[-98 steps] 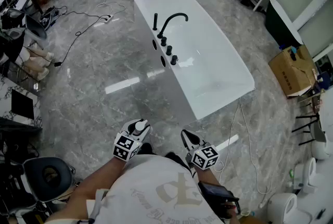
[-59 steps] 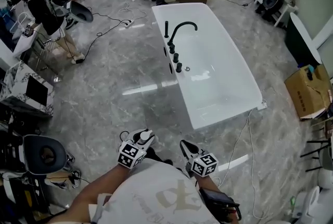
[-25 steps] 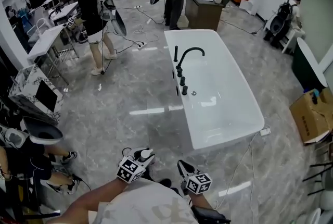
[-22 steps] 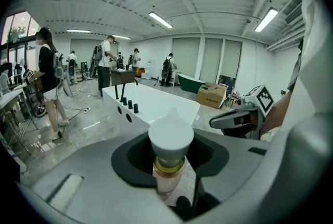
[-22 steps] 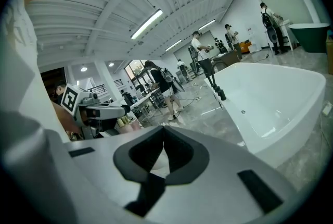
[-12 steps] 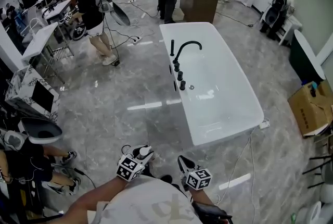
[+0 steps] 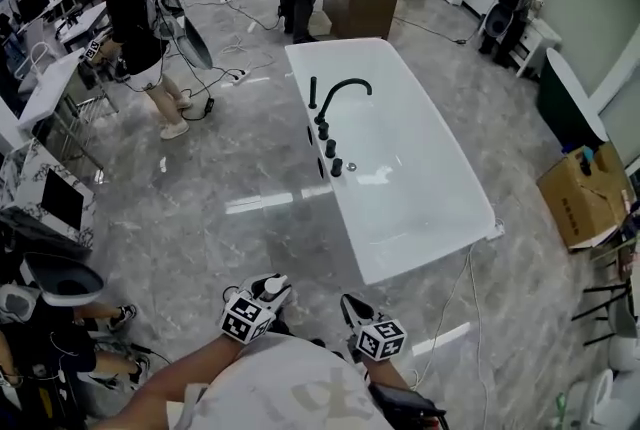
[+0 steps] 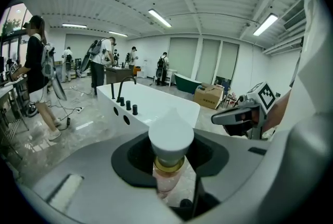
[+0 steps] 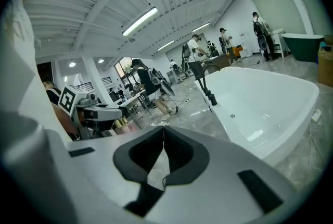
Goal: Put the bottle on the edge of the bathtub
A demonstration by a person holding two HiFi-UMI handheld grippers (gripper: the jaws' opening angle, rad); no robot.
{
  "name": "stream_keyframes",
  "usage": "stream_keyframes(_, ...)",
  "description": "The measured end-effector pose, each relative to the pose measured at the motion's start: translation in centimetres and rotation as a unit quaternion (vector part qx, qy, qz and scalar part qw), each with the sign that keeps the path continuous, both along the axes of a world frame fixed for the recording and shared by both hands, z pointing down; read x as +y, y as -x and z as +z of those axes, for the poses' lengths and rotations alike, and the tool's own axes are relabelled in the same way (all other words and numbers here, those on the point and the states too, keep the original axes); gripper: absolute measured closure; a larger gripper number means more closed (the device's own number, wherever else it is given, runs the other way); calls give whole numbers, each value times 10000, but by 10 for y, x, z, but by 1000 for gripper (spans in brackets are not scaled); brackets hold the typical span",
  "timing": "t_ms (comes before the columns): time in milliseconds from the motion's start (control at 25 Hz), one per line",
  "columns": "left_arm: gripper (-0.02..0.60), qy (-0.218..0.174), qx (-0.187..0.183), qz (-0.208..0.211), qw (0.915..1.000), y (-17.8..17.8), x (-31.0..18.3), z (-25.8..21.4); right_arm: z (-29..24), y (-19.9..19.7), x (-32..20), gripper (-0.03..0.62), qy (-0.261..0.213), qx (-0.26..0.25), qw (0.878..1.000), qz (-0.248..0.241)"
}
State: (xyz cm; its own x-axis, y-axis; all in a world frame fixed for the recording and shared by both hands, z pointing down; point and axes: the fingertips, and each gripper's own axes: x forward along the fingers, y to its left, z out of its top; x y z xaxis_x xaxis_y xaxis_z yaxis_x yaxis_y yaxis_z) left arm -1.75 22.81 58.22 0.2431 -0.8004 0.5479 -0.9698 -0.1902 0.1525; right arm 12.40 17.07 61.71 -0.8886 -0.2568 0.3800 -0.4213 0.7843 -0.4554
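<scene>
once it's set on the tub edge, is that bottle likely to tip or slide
Probably tippy: the bottle looks narrow under a broad white cap. It may slide too, since the bathtub rim looks glossy and smooth.

White-capped bottle [image 8: 170,151] between left gripper [image 8: 169,168] jaws.

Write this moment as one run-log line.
left gripper: shut on bottle | right gripper: shut, empty | bathtub: ahead, bottle not yet placed
</scene>
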Motion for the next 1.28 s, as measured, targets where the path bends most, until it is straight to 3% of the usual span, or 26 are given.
stream_keyframes(800, 434, -1, 149, 759, 9970, 70, -83, 14, 2, 60, -60, 588, -22, 275, 9967, 759)
stream_keyframes(1280, 434, 131, 206, 1312, 9911, 121, -99, 18, 2, 98, -78, 588, 0, 448, 9901, 1328)
